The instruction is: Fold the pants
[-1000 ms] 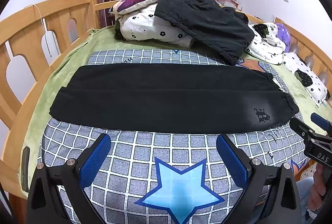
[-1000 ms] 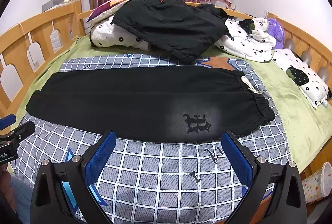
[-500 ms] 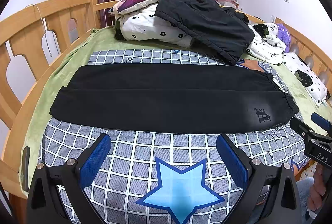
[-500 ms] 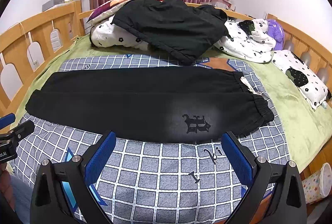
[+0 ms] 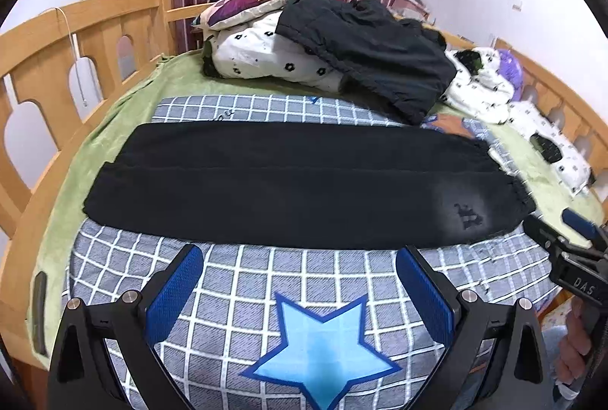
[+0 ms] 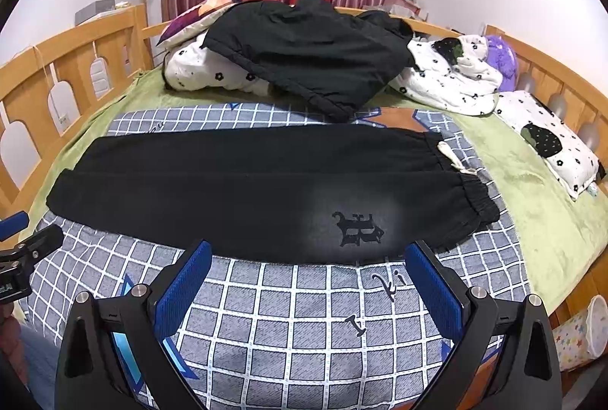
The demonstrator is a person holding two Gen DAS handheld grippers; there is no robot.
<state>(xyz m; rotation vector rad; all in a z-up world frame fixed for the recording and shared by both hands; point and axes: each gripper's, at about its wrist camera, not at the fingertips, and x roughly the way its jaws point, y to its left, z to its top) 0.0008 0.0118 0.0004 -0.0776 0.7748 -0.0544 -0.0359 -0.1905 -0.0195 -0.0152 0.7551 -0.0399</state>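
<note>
**Black pants laid flat across bed, both grippers wide open in front of them**

Writing first: the pants [image 6: 243,197] carry a black gothic-style emblem [image 6: 359,228] on a pale faded patch near the waistband; letters not clear enough to read. The checked blanket [image 6: 288,326] shows handwritten-style "ki" and an "I" just below the emblem. In the left wrist view the right gripper [image 5: 566,246] body reads "DAS", rest cut off.

Pants sit on the checked blanket, mid-bed, long axis running left-right across the view. Elastic waistband [image 6: 475,197] w/ a pale drawstring [image 6: 454,159] points right; leg cuffs [image 6: 60,189] point left. Legs lie one over the other, offset, so a lengthwise edge runs down the middle.

Left gripper [image 5: 304,280]: jaws spread wide, blue pads [image 5: 173,292] empty, hovering over the blanket's blue star [image 5: 323,345], just short of the pants' near edge. Right gripper in its own view [image 6: 309,282]: also spread wide, holding nothing, near the emblem end. A hand [image 5: 573,349] holds the right gripper's handle.

Behind: black jacket [image 6: 311,53] over floral bedding [image 6: 201,72], wooden bed rail [image 6: 57,75].
</note>
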